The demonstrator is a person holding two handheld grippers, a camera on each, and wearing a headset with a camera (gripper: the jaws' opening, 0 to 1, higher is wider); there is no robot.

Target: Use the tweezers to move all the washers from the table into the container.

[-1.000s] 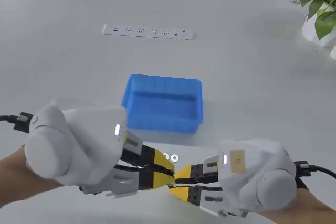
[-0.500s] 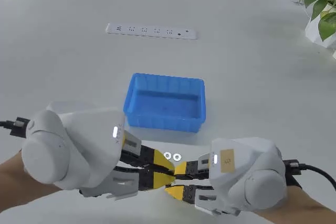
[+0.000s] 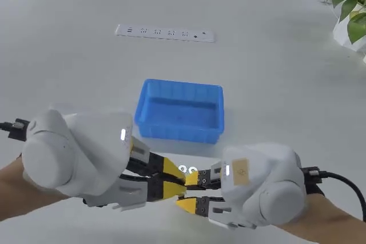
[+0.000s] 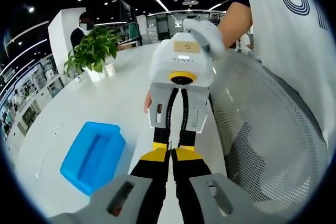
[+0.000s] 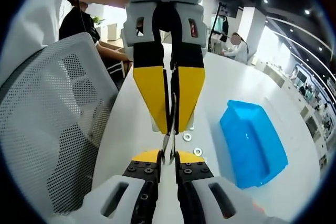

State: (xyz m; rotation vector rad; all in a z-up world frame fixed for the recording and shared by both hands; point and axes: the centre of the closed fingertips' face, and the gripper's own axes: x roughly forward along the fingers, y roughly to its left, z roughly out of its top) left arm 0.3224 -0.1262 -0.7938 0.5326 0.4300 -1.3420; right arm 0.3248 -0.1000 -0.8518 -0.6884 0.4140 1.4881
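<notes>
The bench is carrying everything, and the blue container is sitting well ahead of the two tools, off to the side of the line they are forming. The left tool and the right tool are meeting tip to tip. Both are pinching nearly shut, and the thin tweezers are running between the left tool's yellow jaws down into the right tool's. The washers are lying on the bench just beside the meeting tips, on the container's side.

The risk here seems to be the shared grip. If one tool lets go before the other is holding firmly, the tweezers are likely to twist or drop. A falling tweezer tip or a low jaw could scatter the washers.
</notes>
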